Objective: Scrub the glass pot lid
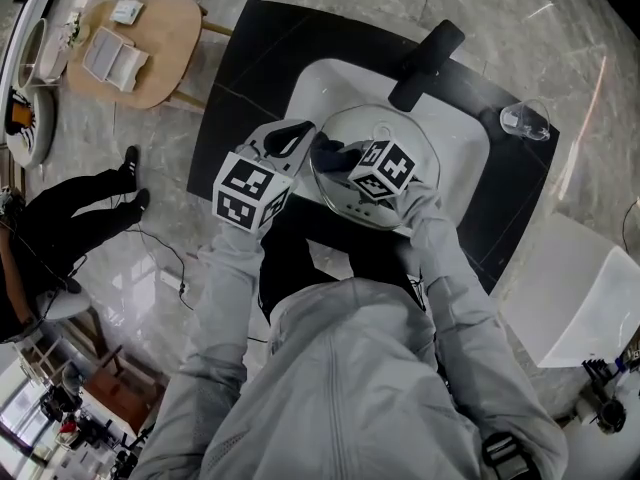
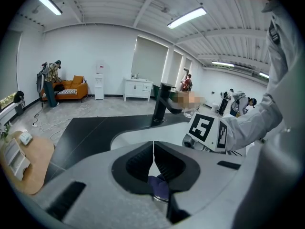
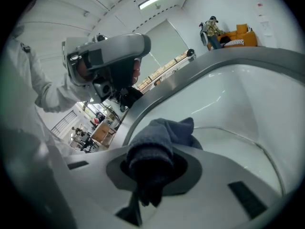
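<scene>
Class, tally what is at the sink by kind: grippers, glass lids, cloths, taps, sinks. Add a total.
grippers: 2 (left gripper, right gripper)
glass lid: 1
cloth: 1
tap: 1
sink: 1
total: 6

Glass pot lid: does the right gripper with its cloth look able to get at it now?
Probably yes. The right gripper, shut on a dark cloth, sits over the glass pot lid, which the left gripper seems to hold by its rim above the sink; nothing stands between.
</scene>
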Demonstrator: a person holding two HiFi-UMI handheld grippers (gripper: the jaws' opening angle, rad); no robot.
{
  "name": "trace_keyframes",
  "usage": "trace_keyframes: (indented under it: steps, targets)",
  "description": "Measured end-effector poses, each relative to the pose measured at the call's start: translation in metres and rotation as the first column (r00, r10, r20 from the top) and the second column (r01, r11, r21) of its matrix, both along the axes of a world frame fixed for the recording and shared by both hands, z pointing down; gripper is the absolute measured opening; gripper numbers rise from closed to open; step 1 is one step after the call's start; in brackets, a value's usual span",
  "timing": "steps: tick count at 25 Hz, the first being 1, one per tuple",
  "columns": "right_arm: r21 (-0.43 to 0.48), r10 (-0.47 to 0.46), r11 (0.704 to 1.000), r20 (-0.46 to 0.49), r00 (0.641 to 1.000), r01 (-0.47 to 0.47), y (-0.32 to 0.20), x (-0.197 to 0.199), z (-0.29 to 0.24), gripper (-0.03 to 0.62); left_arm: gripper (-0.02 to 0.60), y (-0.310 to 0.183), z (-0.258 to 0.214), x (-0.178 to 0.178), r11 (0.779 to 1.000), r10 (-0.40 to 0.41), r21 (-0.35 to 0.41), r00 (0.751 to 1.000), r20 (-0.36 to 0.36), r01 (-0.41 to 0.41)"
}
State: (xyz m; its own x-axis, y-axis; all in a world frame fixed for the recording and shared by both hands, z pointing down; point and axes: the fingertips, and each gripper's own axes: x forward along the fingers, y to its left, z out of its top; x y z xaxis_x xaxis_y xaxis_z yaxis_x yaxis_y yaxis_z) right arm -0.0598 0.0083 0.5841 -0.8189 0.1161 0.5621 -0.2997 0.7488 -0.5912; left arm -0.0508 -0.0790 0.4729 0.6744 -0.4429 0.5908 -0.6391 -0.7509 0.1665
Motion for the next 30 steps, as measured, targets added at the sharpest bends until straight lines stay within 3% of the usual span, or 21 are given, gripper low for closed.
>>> trace_keyframes:
  steps: [6,16,24,30]
  targets:
    - [-0.122,-0.113,0.985,0.055,0.992,0.119,0.031,0.012,-0.014,0.067,0.029,0.008,0.000,0.000,1.000,0.008,-0.003,1.000,0.007,-0.008]
    - [-0.235,-0.273,0.926,0.119,0.955,0.295,0.084,0.048,-0.030,0.067,0.029,0.019,0.005,0.012,0.999,0.049,-0.011,0.999,0.016,-0.049]
    - [-0.282,-0.326,0.903,0.037,0.945,0.323,0.102,0.084,-0.029,0.067,0.029,0.017,0.008,0.022,0.997,0.080,-0.021,0.997,0.016,-0.080]
    - [-0.300,-0.370,0.895,-0.085,0.925,0.330,0.108,0.120,-0.019,0.067,0.029,0.015,0.011,0.023,0.995,0.092,-0.034,0.996,0.021,-0.091]
